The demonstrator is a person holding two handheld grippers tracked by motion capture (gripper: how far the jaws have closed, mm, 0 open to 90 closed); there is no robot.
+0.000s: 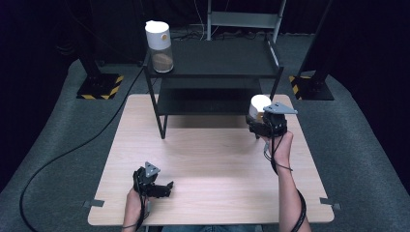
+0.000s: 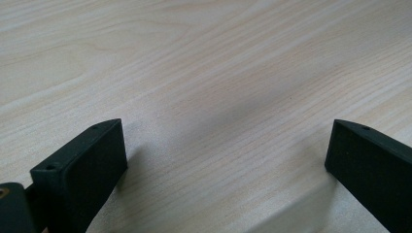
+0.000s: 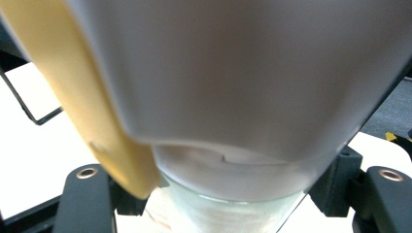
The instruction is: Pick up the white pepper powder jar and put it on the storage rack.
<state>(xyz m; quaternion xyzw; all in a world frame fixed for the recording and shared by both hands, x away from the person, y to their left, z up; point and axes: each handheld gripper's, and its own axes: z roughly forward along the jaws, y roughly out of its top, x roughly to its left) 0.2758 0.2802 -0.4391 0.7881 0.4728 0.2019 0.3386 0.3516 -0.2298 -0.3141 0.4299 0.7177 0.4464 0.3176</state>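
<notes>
we see a pale wooden table (image 1: 212, 164) standing on grey carpet (image 1: 58, 145). a black two-level shelf rack (image 1: 212, 77) stands at the table's far edge, its front legs on the wood. on the rack's top level, at its left corner, stands a clear jar (image 1: 159, 41) with a white lid.

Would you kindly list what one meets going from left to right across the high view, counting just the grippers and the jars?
Left gripper on the table → white-lidded jar on the shelf's top tier → second white-lidded jar → right gripper holding it.
</notes>
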